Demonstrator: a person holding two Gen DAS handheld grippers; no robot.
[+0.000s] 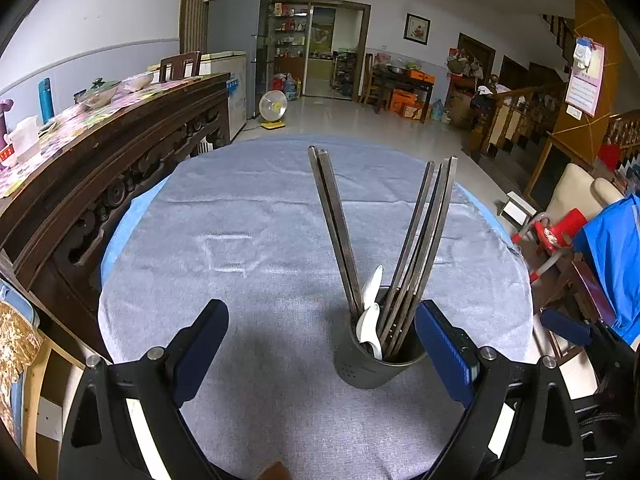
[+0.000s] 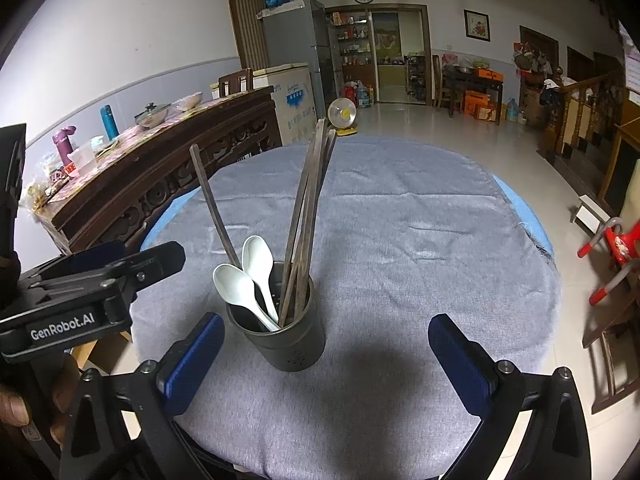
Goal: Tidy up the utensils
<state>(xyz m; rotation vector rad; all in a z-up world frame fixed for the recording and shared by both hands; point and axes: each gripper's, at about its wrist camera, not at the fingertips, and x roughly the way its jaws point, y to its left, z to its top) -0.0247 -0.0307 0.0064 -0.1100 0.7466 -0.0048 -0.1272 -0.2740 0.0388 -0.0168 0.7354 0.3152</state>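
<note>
A dark grey utensil holder [image 1: 372, 364] [image 2: 286, 340] stands upright on the round table with a grey-blue cloth [image 1: 260, 220] [image 2: 400, 240]. Inside it are two white spoons [image 1: 370, 320] [image 2: 240, 280] and several dark chopsticks [image 1: 336, 224] [image 2: 308, 208] that fan out left and right. My left gripper [image 1: 322, 344] is open, and the holder sits just inside its right finger. My right gripper [image 2: 326, 354] is open with nothing between its fingers; the holder stands near its left finger. The left gripper's body [image 2: 80, 300] shows at the left of the right wrist view, with a hand below it.
A carved dark wood sideboard [image 1: 120, 152] [image 2: 160, 176] with bottles, bowls and a lidded pot runs close along the table's left. A red child's chair [image 1: 556, 236] [image 2: 616, 252] and blue fabric [image 1: 612, 256] stand to the right. Tiled floor lies beyond the table.
</note>
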